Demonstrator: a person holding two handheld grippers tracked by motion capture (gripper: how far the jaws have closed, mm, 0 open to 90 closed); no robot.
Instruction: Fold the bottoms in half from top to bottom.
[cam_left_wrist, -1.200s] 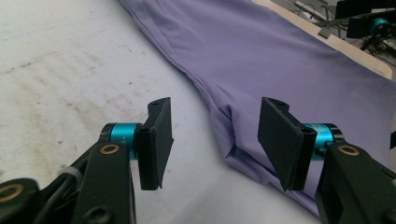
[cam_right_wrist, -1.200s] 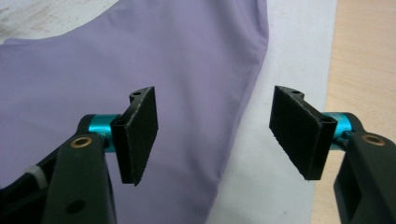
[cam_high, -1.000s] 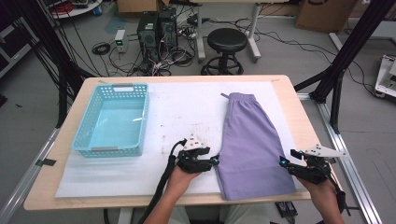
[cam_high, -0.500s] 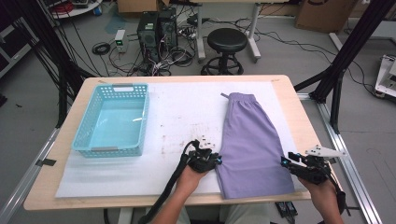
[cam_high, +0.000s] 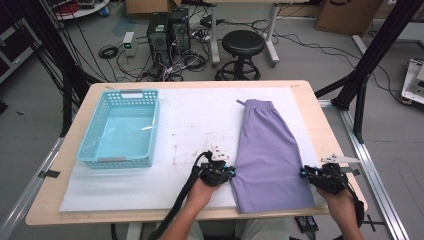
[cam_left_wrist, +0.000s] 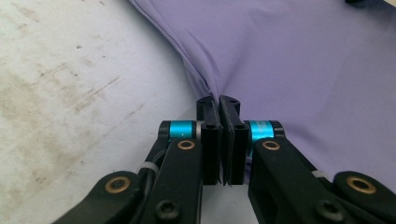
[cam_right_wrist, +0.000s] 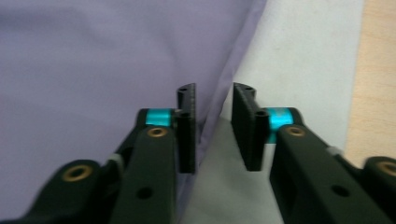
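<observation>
Purple shorts (cam_high: 267, 150) lie flat on the white mat (cam_high: 200, 120), waistband far, hems near. My left gripper (cam_high: 231, 172) sits at the left edge near the hem. In the left gripper view its jaws (cam_left_wrist: 219, 100) are shut on a pinched fold of the purple cloth (cam_left_wrist: 299, 60). My right gripper (cam_high: 303, 172) is at the right edge of the shorts. In the right gripper view its jaws (cam_right_wrist: 213, 91) have just been closing and still stand a little apart. The cloth's edge (cam_right_wrist: 93, 56) runs between them.
A light blue plastic basket (cam_high: 117, 161) stands on the left of the mat. The wooden table's right edge (cam_high: 350, 165) runs just beyond my right gripper. A stool (cam_high: 243, 42), computer towers and cables are on the floor behind the table.
My left gripper has slid slightly right onto the shorts' left edge. The right hand has stayed where it was.
</observation>
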